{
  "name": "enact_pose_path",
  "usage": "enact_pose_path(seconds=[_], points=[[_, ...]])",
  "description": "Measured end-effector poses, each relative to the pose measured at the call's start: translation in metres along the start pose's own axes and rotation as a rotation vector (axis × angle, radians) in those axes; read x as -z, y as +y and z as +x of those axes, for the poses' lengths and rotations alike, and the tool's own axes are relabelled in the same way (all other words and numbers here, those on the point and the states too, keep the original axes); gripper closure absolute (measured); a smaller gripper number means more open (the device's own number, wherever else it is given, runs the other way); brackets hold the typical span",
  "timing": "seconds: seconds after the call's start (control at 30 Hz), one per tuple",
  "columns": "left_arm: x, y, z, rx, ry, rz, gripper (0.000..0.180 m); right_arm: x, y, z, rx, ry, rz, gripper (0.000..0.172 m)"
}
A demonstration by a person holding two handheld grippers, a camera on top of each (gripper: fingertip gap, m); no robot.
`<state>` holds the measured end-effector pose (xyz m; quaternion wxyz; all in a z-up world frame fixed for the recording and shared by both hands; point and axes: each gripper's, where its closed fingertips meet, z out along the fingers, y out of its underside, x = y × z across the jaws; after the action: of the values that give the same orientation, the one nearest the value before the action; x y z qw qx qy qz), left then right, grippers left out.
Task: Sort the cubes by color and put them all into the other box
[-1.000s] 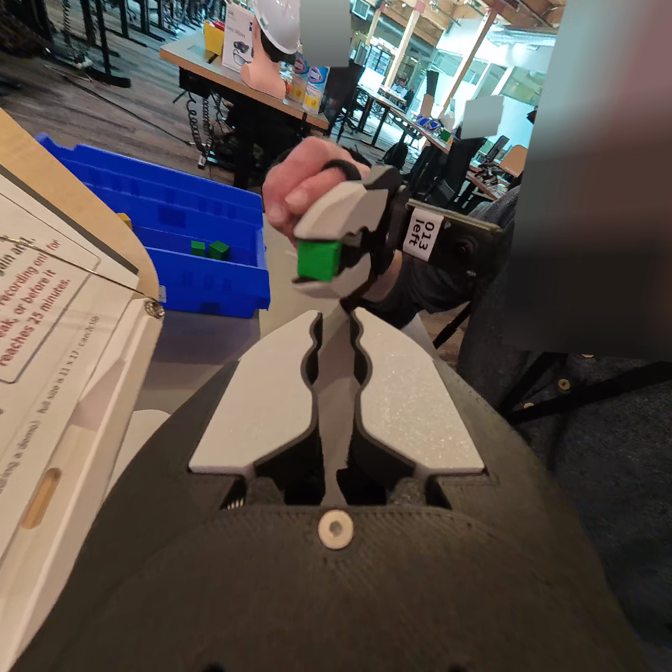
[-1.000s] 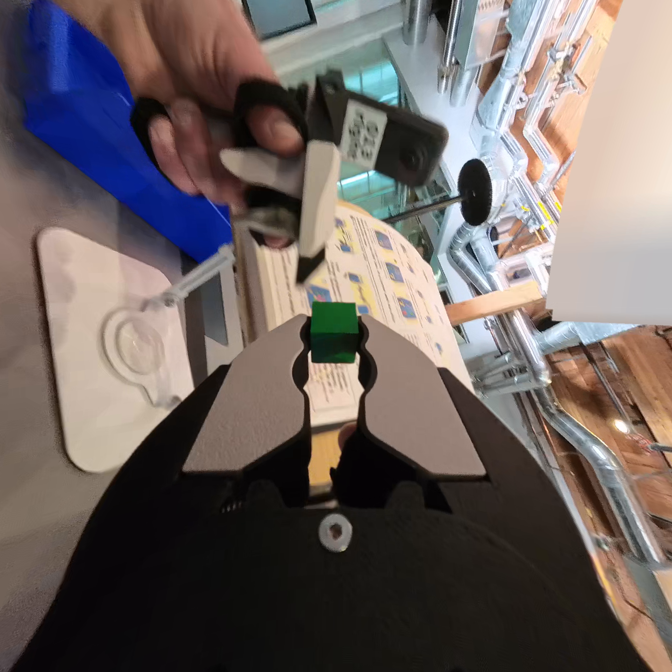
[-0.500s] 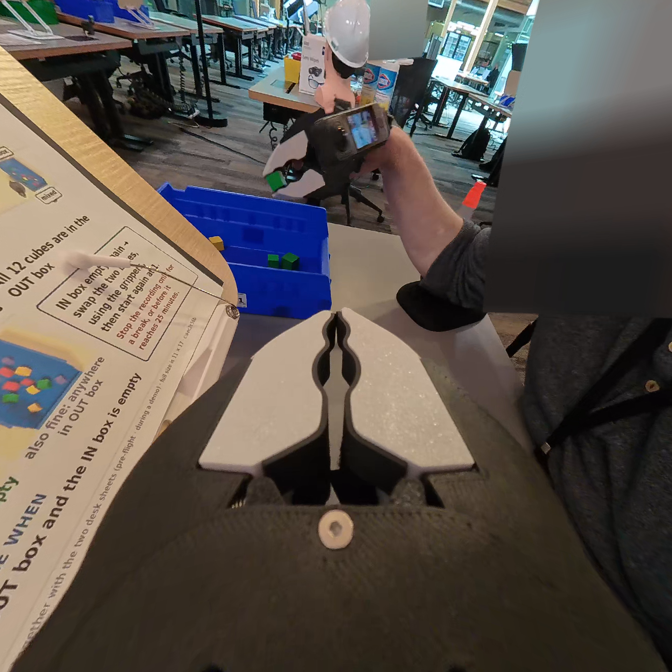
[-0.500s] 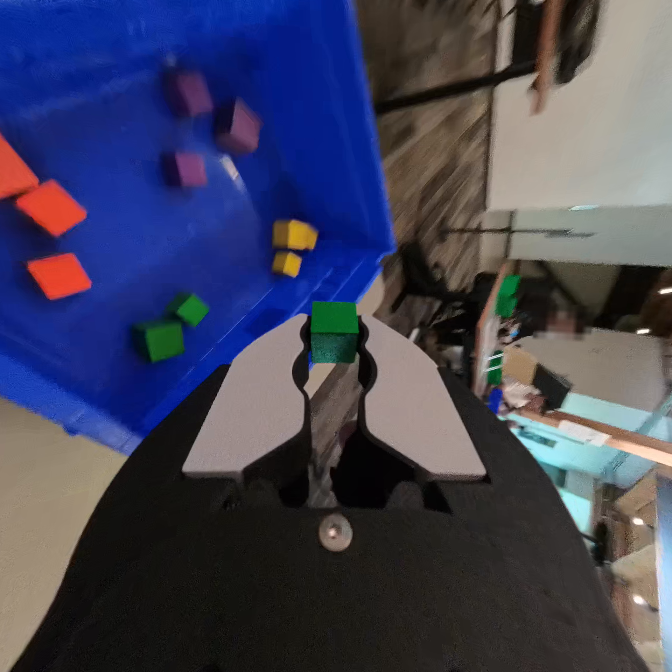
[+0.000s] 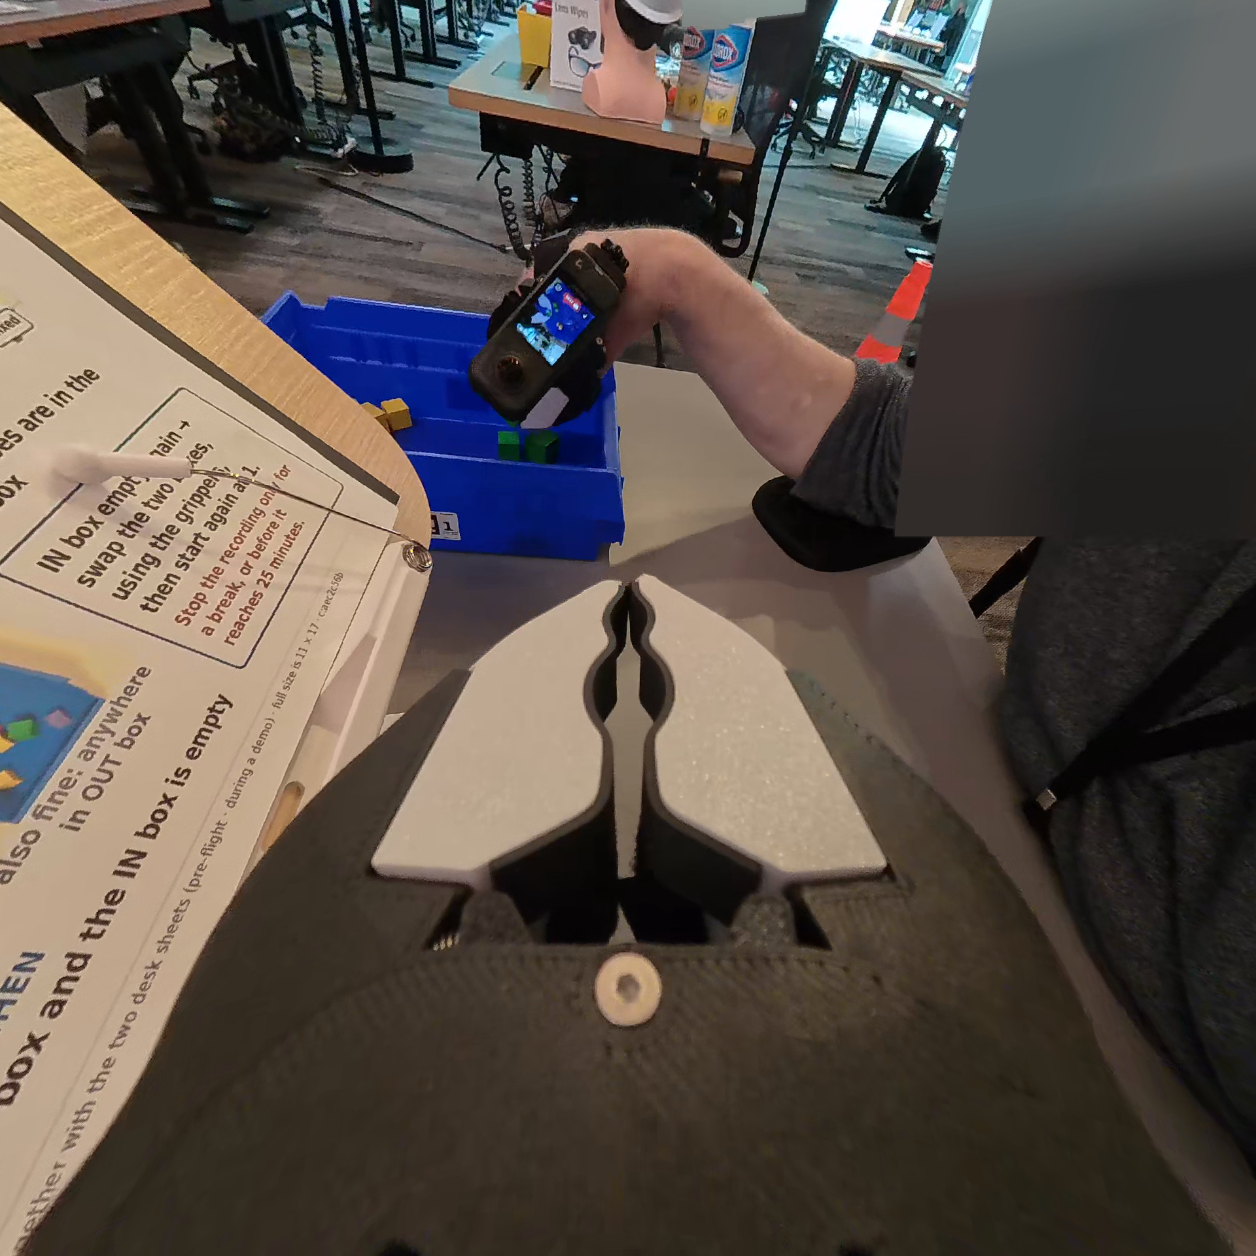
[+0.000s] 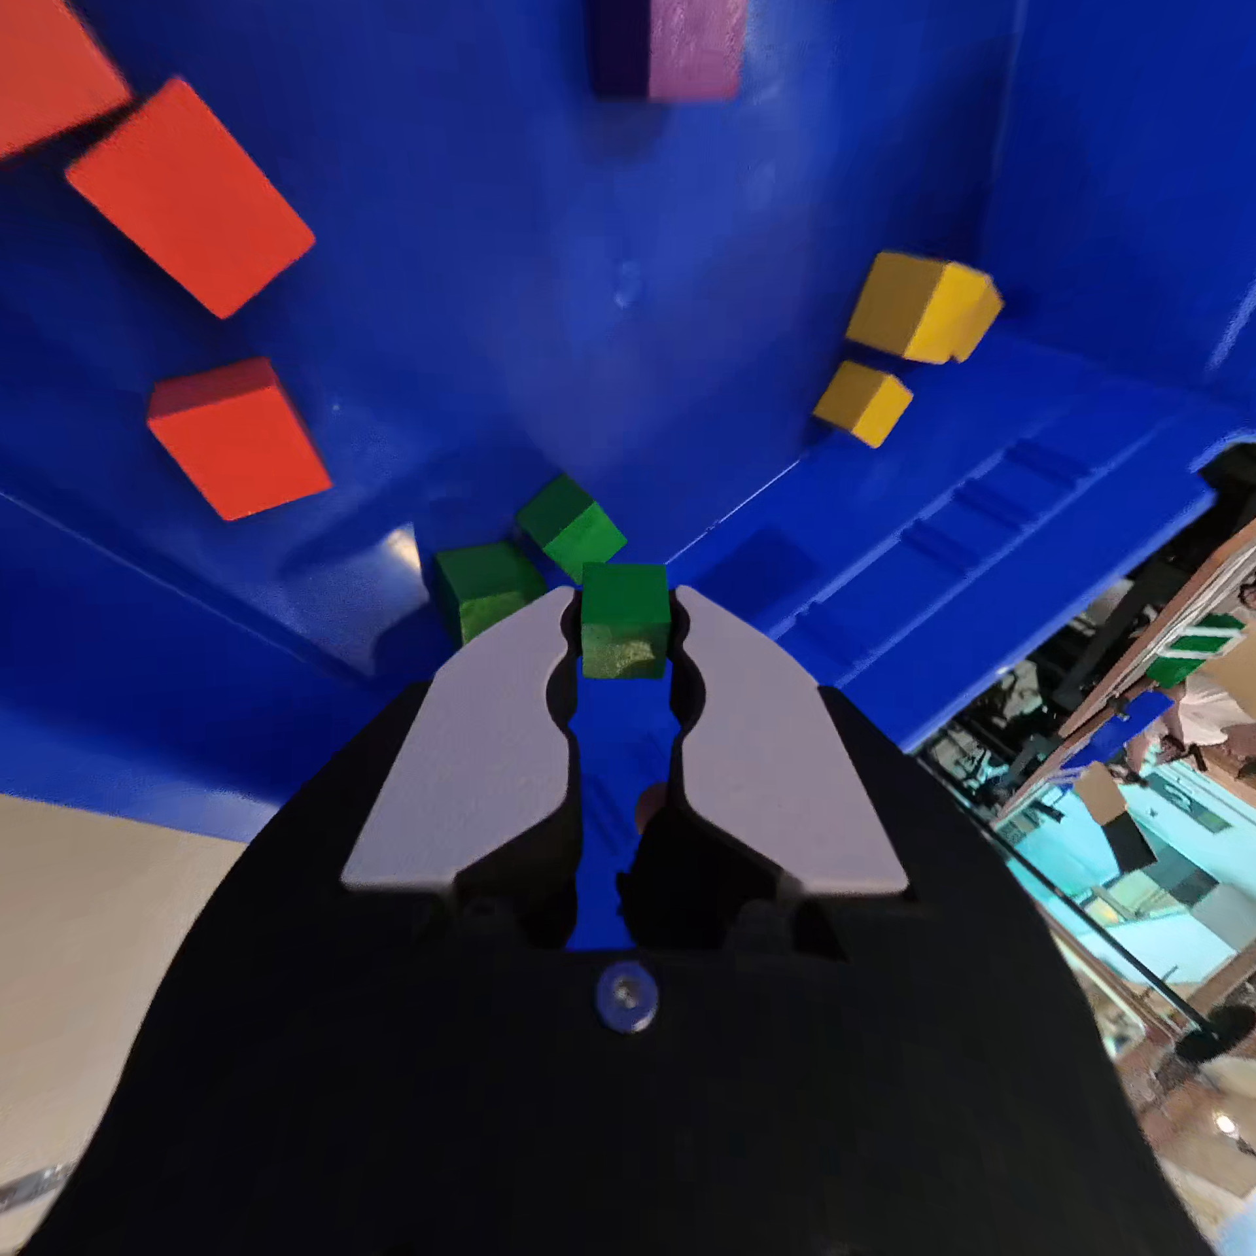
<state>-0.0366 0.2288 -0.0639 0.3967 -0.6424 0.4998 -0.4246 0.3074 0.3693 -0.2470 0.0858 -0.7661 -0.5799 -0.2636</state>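
Observation:
My right gripper (image 6: 625, 615) is shut on a green cube (image 6: 624, 618) and holds it low inside the blue box (image 6: 612, 306), just above two other green cubes (image 6: 537, 550) in the box's corner. Red cubes (image 6: 190, 197), yellow cubes (image 6: 911, 312) and a purple cube (image 6: 679, 47) lie in separate groups on the box floor. My left gripper (image 5: 629, 591) is shut with nothing between its fingers, over the grey table and well short of the blue box (image 5: 516, 503). The left wrist view shows the right gripper (image 5: 544, 414) dipping into that box over the green cubes (image 5: 527, 445).
A tilted board with a printed instruction sheet (image 5: 136, 612) stands close on the left of my left gripper. A person's forearm (image 5: 734, 353) reaches across the grey table (image 5: 679, 442). Desks, chairs and an orange cone (image 5: 897, 319) stand behind.
My right gripper has carried the green cube from in front of my left gripper over to the blue box and down towards the green pair. My left gripper's fingers have closed with nothing in them.

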Motion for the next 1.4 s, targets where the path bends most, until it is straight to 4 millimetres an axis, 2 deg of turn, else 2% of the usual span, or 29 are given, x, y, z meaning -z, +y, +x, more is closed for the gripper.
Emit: enact_pose_path(seconds=[0.23, 0.43, 0.57, 0.73, 0.83, 1.0, 1.4], points=[[0.001, 0.0, 0.001, -0.001, 0.006, 0.001, 0.18, -0.009, 0.009, -0.001, -0.034, 0.006, -0.124, 0.148], [0.0, 0.001, 0.001, -0.011, -0.006, -0.015, 0.18, -0.004, 0.009, 0.001, -0.042, 0.004, -0.096, 0.133], [0.003, 0.0, -0.005, -0.029, -0.059, -0.017, 0.18, 0.014, 0.001, 0.013, -0.068, 0.061, -0.011, 0.136], [0.011, -0.001, -0.021, -0.054, -0.169, -0.011, 0.18, 0.048, -0.025, 0.038, -0.145, 0.18, 0.181, 0.143], [0.017, 0.0, -0.028, -0.045, -0.205, -0.016, 0.18, 0.062, -0.034, 0.047, -0.148, 0.265, 0.196, 0.144], [0.03, -0.001, -0.037, -0.083, -0.306, -0.037, 0.18, 0.082, -0.062, 0.044, -0.127, 0.315, 0.278, 0.145], [0.059, 0.004, -0.054, -0.054, -0.457, -0.038, 0.18, 0.124, -0.086, 0.028, -0.188, 0.307, 0.434, 0.147]])
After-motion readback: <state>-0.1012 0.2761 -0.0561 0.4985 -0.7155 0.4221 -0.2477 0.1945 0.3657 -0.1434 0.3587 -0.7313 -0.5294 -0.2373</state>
